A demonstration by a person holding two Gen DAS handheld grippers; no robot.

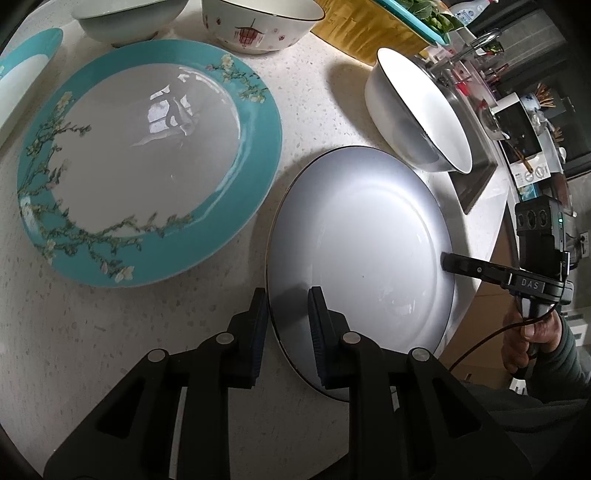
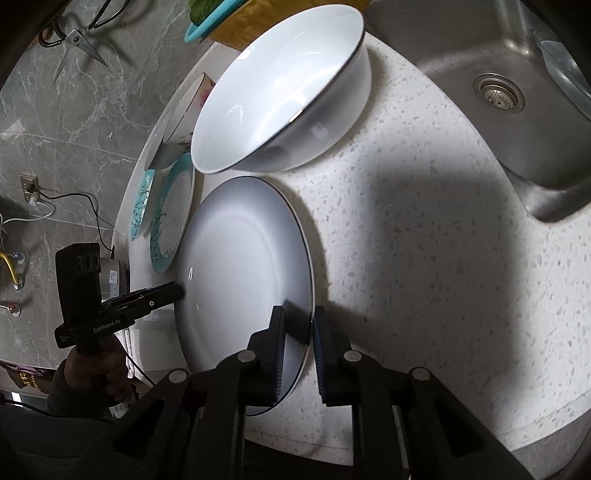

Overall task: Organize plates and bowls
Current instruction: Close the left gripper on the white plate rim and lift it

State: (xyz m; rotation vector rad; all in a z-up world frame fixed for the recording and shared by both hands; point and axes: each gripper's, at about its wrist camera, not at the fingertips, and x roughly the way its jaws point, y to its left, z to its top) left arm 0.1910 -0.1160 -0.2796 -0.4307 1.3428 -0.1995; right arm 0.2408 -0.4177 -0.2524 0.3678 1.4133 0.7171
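The white plate (image 1: 362, 258) lay on the speckled counter (image 1: 92, 332) with both grippers clamped on its rim from opposite sides. The left gripper (image 1: 288, 306) had the plate's near-left edge between its two pads, one finger above the plate's face and the other outside it. The right gripper (image 2: 299, 325) pinched the opposite edge in the same way, its jaws drawn close on the thin rim.

Both grippers pointed steeply down toward the counter. Each was held by a hand on a pistol-style handle: the right hand (image 1: 524, 339) showed in the left view, the left hand (image 2: 99, 373) in the right view, both in dark sleeves.

The left wrist view showed a large teal-rimmed floral plate (image 1: 147, 162) just beside the white plate, a patterned bowl (image 1: 258, 26) and a pale bowl (image 1: 129, 18) behind it. A white bowl (image 2: 280, 92) sat tilted just beyond the white plate. Only the right wrist view showed the steel sink (image 2: 498, 92) with its drain, and scissors (image 2: 74, 40) on the grey floor below.
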